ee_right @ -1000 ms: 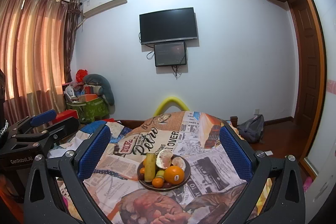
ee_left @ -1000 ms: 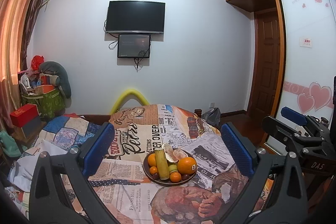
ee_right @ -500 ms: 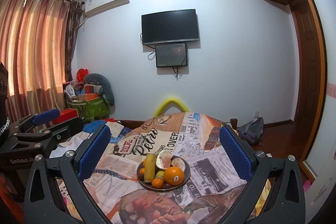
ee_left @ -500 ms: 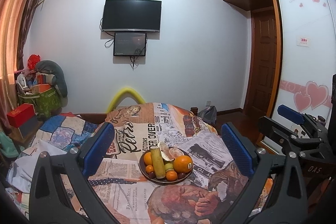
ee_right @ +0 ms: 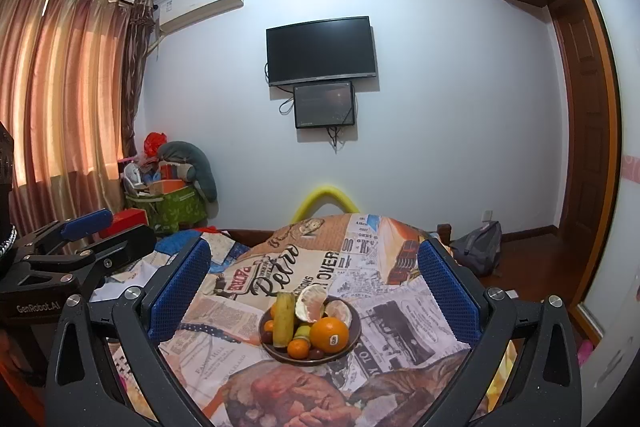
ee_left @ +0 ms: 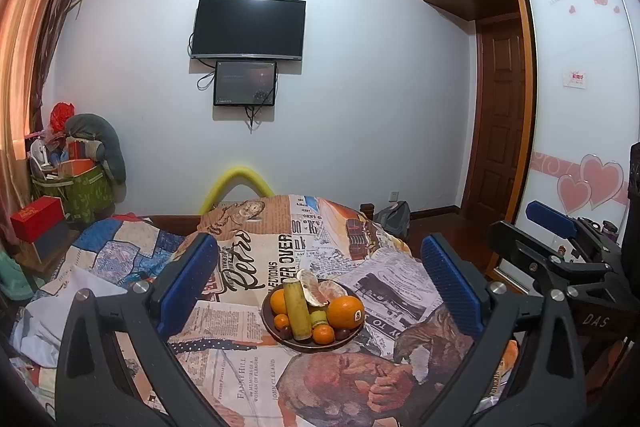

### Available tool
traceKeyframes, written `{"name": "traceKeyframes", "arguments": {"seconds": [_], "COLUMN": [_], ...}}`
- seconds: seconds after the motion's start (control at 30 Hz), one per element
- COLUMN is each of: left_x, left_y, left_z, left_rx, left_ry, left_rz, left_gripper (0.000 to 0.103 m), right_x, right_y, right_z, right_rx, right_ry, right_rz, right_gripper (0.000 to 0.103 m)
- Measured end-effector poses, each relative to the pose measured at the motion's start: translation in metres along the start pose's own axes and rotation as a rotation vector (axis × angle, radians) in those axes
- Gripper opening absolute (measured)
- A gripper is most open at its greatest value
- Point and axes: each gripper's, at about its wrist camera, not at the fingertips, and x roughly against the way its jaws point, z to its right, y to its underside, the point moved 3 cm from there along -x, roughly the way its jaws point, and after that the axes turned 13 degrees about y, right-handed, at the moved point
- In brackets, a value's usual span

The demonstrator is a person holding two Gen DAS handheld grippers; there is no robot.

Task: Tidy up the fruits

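Note:
A dark round plate [ee_left: 304, 346] sits on a table with a newspaper-print cloth [ee_left: 256, 259]. It holds a large orange with a sticker [ee_left: 345, 311], a yellow-green sugarcane-like stick [ee_left: 297, 309], peeled pomelo pieces [ee_left: 316, 289], small tangerines [ee_left: 322, 333] and dark round fruits. The plate [ee_right: 352, 343] and orange [ee_right: 329, 334] also show in the right wrist view. My left gripper [ee_left: 318, 283] is open and empty, held above and short of the plate. My right gripper [ee_right: 312, 287] is open and empty too, beside the left one [ee_right: 84, 227].
A yellow curved chair back [ee_left: 240, 179] stands behind the table. A green box with clutter [ee_left: 76, 187] and a red box [ee_left: 36, 223] stand at the left by curtains. A grey bag [ee_right: 478, 251] lies on the floor near a door. A TV [ee_left: 248, 27] hangs on the wall.
Both wrist views have tipped down slightly, so the plate sits a little higher in each view. Both grippers stay open and empty.

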Motion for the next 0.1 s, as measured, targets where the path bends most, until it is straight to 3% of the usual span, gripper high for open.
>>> {"name": "traceKeyframes", "arguments": {"seconds": [0.1], "left_x": [-0.0018], "left_y": [0.0005], "left_z": [0.0001], "left_rx": [0.000], "left_ry": [0.002], "left_rz": [-0.003], "left_gripper": [0.103], "right_x": [-0.0004], "right_y": [0.0003], "right_z": [0.0003], "right_rx": [0.001], "right_ry": [0.002], "right_rz": [-0.002], "right_gripper": [0.103]}}
